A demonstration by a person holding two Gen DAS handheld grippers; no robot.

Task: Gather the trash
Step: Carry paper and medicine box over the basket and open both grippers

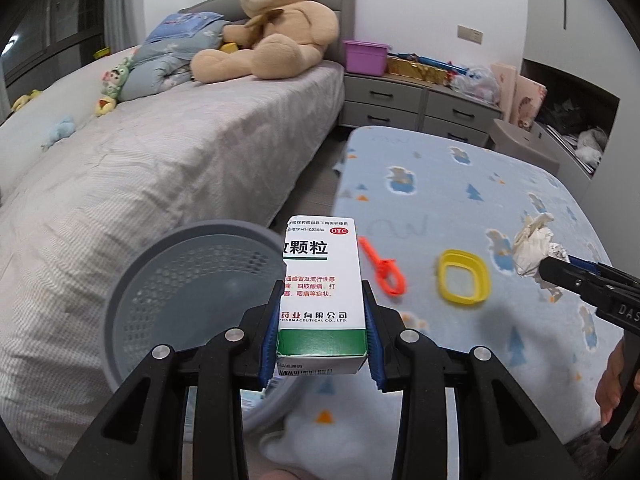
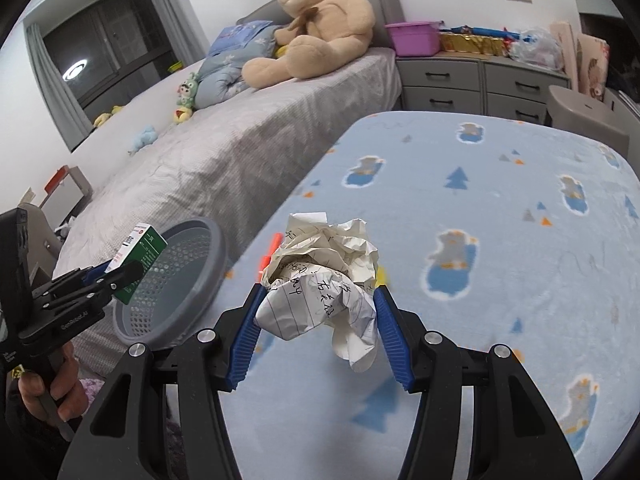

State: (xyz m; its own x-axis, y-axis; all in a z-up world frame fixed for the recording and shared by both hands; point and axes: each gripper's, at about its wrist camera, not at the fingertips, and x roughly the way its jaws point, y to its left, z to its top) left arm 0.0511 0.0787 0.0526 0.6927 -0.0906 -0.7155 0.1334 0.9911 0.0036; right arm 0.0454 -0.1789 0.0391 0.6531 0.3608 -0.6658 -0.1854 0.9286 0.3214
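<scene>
Two grippers each carry one piece of trash. At the lower middle of the left wrist view, the left gripper (image 1: 324, 328) is clamped on a white-green box (image 1: 322, 296) — it sits just right of the grey basket (image 1: 188, 292). The right gripper (image 2: 318, 322) squeezes a paper ball (image 2: 320, 280) at the centre of its own view, above the blue blanket (image 2: 500, 208). An orange clip (image 1: 382, 270) and a yellow ring (image 1: 464, 276) lie on that blanket.

Both grippers are black plastic with ribbed blue pads (image 2: 245, 332) and round silver screws (image 1: 409, 335). The left gripper (image 2: 120, 276) has small white lettering on its side and a pistol-style handle.
</scene>
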